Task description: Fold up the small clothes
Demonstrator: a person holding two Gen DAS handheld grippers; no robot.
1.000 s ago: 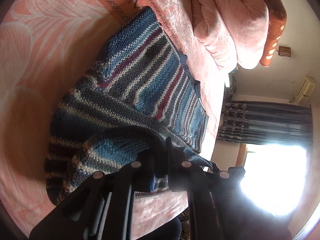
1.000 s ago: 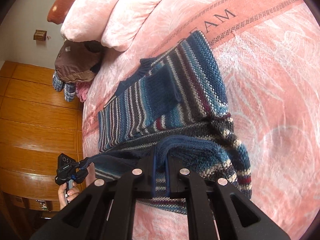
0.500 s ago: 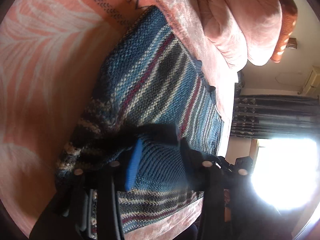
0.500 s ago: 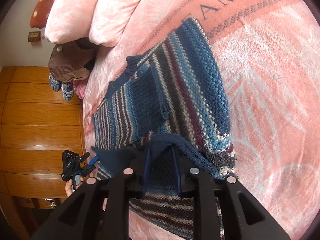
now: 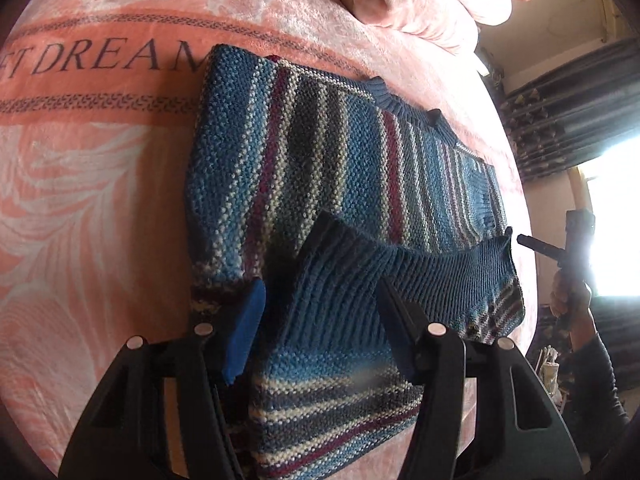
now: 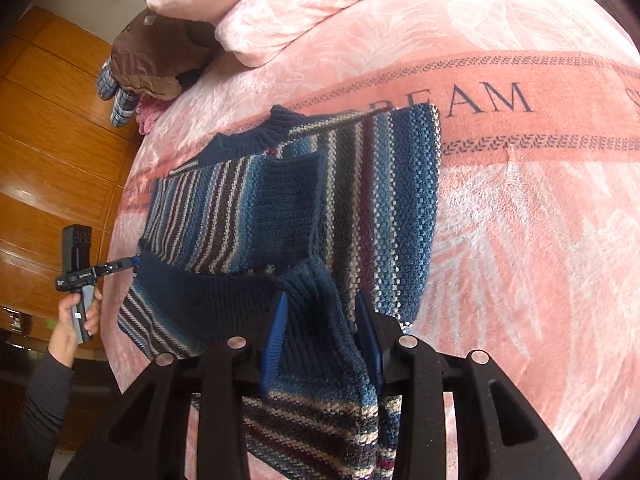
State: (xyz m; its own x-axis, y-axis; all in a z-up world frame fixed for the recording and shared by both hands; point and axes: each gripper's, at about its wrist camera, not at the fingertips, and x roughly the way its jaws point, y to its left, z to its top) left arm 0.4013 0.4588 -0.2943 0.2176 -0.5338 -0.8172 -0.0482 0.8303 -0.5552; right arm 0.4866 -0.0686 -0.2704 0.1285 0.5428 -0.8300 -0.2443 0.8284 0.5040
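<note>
My left gripper (image 5: 320,312) and right gripper (image 6: 320,320) are spreading wide over the striped sweater (image 5: 320,168) on the bed (image 5: 100,200); pillows (image 6: 280,12) are lying far, clear of it.

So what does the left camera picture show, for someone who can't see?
A striped blue sweater lies folded on a pink blanket. The left tool is open over its ribbed hem. A hand holds the other tool at the right.
</note>
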